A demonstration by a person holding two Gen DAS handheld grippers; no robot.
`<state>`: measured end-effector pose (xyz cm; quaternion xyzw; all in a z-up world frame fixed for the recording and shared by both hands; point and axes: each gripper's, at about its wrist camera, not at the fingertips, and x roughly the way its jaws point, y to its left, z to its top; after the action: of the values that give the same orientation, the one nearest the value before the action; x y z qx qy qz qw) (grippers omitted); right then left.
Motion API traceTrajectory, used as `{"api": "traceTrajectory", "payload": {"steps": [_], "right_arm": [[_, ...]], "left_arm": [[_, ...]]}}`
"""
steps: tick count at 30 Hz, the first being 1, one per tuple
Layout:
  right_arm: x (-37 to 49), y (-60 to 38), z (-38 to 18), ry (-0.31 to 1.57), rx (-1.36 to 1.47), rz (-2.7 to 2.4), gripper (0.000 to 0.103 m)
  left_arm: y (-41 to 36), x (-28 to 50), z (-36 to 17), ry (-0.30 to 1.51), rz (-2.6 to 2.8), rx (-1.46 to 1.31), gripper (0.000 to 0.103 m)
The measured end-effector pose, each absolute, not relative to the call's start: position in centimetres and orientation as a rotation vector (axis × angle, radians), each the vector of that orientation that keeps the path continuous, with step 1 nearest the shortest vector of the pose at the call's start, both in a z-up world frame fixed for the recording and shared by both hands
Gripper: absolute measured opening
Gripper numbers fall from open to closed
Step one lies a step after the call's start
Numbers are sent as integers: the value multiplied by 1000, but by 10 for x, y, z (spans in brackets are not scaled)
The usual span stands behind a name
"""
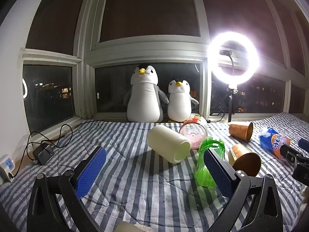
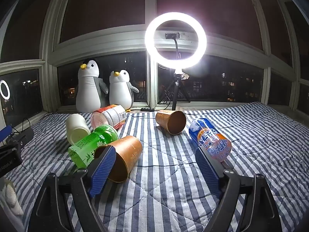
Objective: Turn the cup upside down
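Observation:
Several cups lie on their sides on the striped blanket (image 1: pixel 135 183). A cream cup (image 1: pixel 168 145) lies just beyond my open left gripper (image 1: pixel 154 153), with its mouth turned toward me. A green cup (image 1: pixel 209 160) sits behind the left gripper's right finger, a brown paper cup (image 1: pixel 244 160) beside it. My right gripper (image 2: pixel 154 151) is open and holds nothing. The brown paper cup (image 2: pixel 123 158) lies against its left finger, and a blue-and-orange cup (image 2: pixel 210 140) lies by its right finger. A second brown cup (image 2: pixel 171 121) and a pink cup (image 2: pixel 109 117) lie farther back.
Two plush penguins (image 1: pixel 143 94) stand on the window sill. A bright ring light (image 2: pixel 175 40) on a tripod stands at the back. A charger (image 1: pixel 42 153) and power strip (image 1: pixel 6 166) with cables lie at the left edge. Bare blanket (image 2: pixel 260 135) stretches to the right.

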<state>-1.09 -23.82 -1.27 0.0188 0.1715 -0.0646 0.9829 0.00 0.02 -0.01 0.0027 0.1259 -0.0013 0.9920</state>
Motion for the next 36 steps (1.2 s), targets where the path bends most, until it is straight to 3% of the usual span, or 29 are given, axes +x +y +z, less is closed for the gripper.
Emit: {"api": "traceTrajectory", "payload": {"steps": [36], "right_arm": [[-8, -239, -15, 363, 42, -131, 88]], "left_arm": [[-1, -2, 0, 247, -3, 24, 102]]}}
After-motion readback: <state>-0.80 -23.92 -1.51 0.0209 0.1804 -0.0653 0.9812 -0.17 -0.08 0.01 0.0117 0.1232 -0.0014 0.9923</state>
